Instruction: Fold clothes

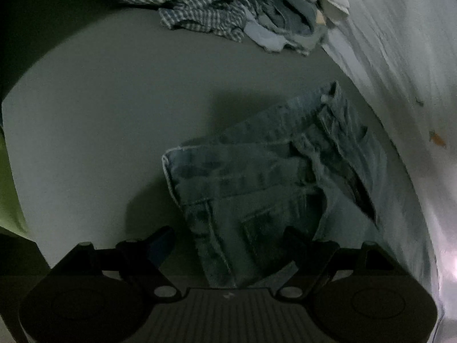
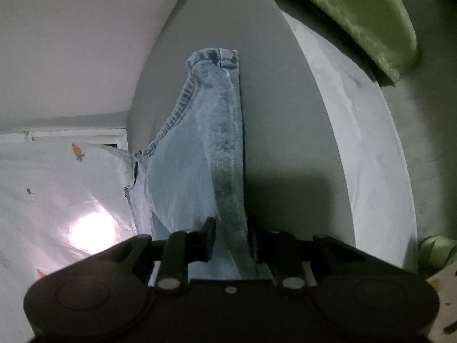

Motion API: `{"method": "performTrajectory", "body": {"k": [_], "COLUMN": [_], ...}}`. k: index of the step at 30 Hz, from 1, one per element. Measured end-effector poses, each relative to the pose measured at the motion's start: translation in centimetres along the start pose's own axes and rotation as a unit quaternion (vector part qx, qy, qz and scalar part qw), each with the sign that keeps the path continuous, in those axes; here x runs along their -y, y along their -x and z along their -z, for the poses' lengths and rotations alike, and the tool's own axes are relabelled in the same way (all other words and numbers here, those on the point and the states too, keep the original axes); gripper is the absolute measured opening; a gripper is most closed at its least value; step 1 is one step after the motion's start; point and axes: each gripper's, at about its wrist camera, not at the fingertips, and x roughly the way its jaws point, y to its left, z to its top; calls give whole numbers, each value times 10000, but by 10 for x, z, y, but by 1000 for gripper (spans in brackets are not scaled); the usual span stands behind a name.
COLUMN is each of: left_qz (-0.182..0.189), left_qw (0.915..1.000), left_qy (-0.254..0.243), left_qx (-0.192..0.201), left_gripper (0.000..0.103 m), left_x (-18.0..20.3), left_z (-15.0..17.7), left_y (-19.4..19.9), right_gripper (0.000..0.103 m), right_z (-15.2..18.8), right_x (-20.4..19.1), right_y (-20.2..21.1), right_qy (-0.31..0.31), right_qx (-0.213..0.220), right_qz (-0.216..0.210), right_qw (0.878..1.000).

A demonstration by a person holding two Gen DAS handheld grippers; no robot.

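On the grey table (image 1: 114,114), folded jeans (image 1: 257,177) lie under my left gripper (image 1: 231,245), jaws spread wide. Denim runs between my right gripper (image 2: 231,237) fingers; whether they pinch it, I cannot tell.

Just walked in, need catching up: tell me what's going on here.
A person with a gripper in each hand is folding clothes on a grey table. The jeans lie partly folded. The right gripper has denim between its fingers; the left gripper hangs open over the jeans. A pile of clothes waits at the far end.
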Motion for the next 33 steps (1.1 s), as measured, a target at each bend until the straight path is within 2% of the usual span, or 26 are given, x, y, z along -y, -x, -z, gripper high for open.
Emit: {"method": "performTrajectory", "body": {"k": [1,2,4,6,8,9,10,13,17,21,23,29,33], "left_qz": [15,58,21,45,83,119,223,551,760,1151,1257,1591,1624], "left_qw": [10000,9999,9999,9999,9993,9986,9974,9941,9932,9866,9831,9747,9734], "left_qy": [-18,-67,-100,3,257,430,607,849,490,293,251,391,475], "left_qx": [39,70,75,156,261,295,307,394,731,1118,1305,1519,1542], "left_gripper": [80,71,68,58,31,21,17,16,16,16,16,16,16], "left_x": [2,4,9,6,-3,-10,-16,-23,2,26,42,84,106], "left_z": [0,0,-2,-2,-2,-2,-3,-7,-16,-28,-34,-55,-74], "left_y": [0,-1,-2,0,7,11,16,29,54,77,83,69,52], "right_gripper": [26,25,19,15,14,14,13,13,13,13,13,13,13], "right_z": [0,0,1,4,7,8,8,10,19,29,32,40,48], "right_x": [0,1,2,0,-4,-9,-16,-46,-102,-160,-185,-244,-283], "right_y": [0,0,0,2,6,8,8,9,5,-5,-14,-53,-86], "right_qy": [-59,-145,-304,-428,-498,-553,-585,-524,-43,312,468,894,1230], "right_qx": [19,43,102,179,250,284,279,222,47,-181,-286,-450,-523], "right_qz": [-6,-29,-77,-290,-542,-646,-738,-1062,-1701,-2254,-2400,-2439,-2351], "right_qw": [10000,9999,9995,9985,9970,9960,9952,9927,9854,9736,9692,9646,9627]}}
